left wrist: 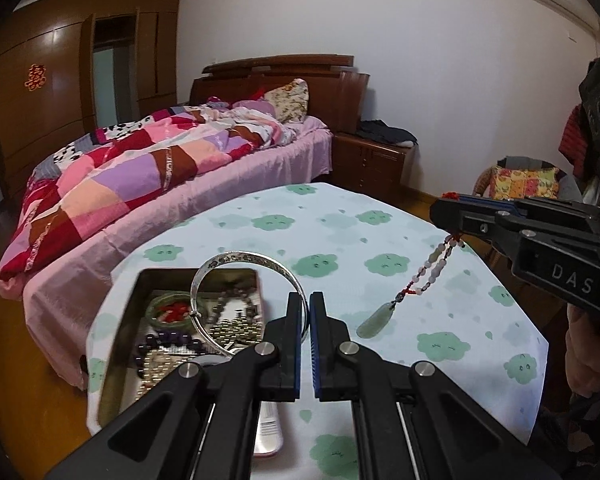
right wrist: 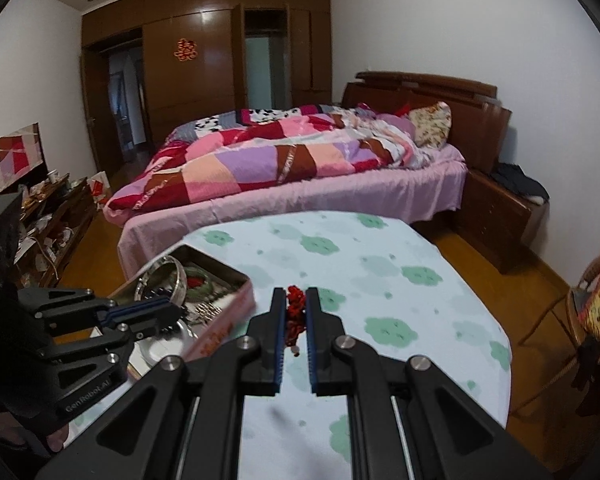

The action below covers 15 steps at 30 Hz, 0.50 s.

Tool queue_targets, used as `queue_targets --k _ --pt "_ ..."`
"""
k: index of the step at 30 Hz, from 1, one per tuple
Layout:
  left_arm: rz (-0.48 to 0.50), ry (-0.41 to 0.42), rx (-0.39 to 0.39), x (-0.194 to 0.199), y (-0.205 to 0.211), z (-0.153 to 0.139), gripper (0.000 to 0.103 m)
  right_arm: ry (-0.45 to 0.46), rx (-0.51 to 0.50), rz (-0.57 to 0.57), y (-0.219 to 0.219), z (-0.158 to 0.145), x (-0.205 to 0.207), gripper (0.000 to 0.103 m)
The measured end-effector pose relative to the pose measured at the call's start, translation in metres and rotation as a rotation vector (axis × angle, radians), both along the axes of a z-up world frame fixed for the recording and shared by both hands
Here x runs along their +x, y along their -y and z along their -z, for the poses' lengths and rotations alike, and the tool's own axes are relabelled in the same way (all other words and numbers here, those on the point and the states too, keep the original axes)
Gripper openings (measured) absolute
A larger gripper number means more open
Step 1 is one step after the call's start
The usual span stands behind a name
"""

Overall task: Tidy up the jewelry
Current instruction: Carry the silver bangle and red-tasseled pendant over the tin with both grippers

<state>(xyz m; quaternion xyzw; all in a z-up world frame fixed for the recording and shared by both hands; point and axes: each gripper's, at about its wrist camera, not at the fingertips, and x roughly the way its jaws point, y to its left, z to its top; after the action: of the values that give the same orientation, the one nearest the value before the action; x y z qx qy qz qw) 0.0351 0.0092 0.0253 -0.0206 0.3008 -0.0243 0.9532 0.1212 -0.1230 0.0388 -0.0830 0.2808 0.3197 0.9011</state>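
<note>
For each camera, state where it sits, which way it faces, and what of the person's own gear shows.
Left wrist: rides the left tool, facing the bed over the table; it pinches a silver bangle above the tin; the right tool dangles a beaded necklace.
Right wrist: rides the right tool, facing likewise, gripping the red cord; the left tool shows.
Shared: bed, table, tin, bangle.

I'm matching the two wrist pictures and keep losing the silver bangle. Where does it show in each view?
Left wrist view: the silver bangle stands centre-left, pinched at its right edge by the left claw, over the metal tin.
Right wrist view: lower left, the bangle rises above the left claw, in front of the tin.
Shared landmark: the tin on the cloud-print tablecloth.
</note>
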Motion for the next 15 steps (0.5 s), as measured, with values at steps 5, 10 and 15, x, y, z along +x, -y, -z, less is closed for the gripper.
queue_targets --k 5,10,15 --pt "-0.037 0.013 -0.003 -0.008 -0.017 -0.006 0.002 0.032 0.001 -0.038 -0.018 -0.012 -0.009 0.011" --pt "-0.065 0.02 -0.007 -0.016 -0.031 -0.01 0.002 0.054 -0.002 -0.06 -0.029 -0.019 -0.015 0.011" --pt "-0.088 0.019 -0.01 -0.02 -0.046 -0.01 0.002 0.066 -0.006 -0.076 -0.042 -0.022 -0.019 0.011"
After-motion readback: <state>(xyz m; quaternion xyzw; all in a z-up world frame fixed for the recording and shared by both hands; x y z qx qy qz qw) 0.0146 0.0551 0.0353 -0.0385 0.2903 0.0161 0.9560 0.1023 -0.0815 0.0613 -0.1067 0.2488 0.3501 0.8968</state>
